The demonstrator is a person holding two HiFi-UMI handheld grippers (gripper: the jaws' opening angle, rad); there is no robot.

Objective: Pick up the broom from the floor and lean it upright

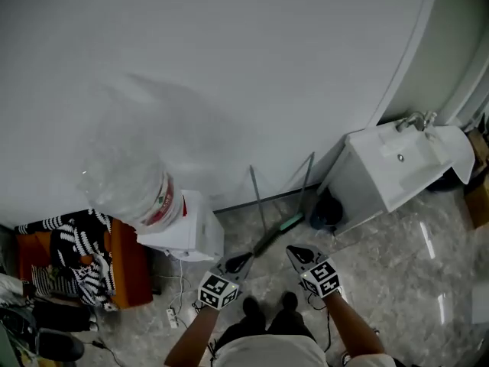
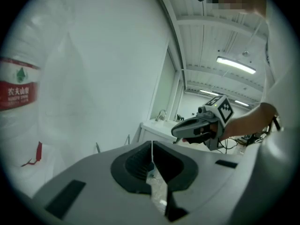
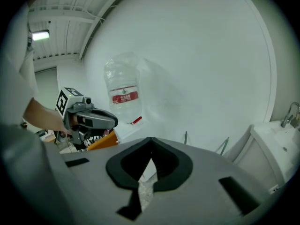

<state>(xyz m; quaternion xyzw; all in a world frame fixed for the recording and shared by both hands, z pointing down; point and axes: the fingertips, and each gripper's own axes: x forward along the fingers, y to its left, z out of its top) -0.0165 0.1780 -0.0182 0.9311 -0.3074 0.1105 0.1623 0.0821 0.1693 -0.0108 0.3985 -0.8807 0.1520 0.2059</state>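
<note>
Left tool (image 1: 239, 263), right tool (image 1: 299, 254): both clenched, empty. Broom (image 1: 257, 202) upright, handle on wall (image 1: 229, 67), head on floor (image 1: 397, 266), beside second pole (image 1: 307, 180). Lean step looks done. Next: keep clear, check handle won't slide.

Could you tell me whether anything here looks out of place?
Nothing much: the two long-handled tools lean upright against the wall; only the striped cloth heaped over the orange box looks untidy.
</note>
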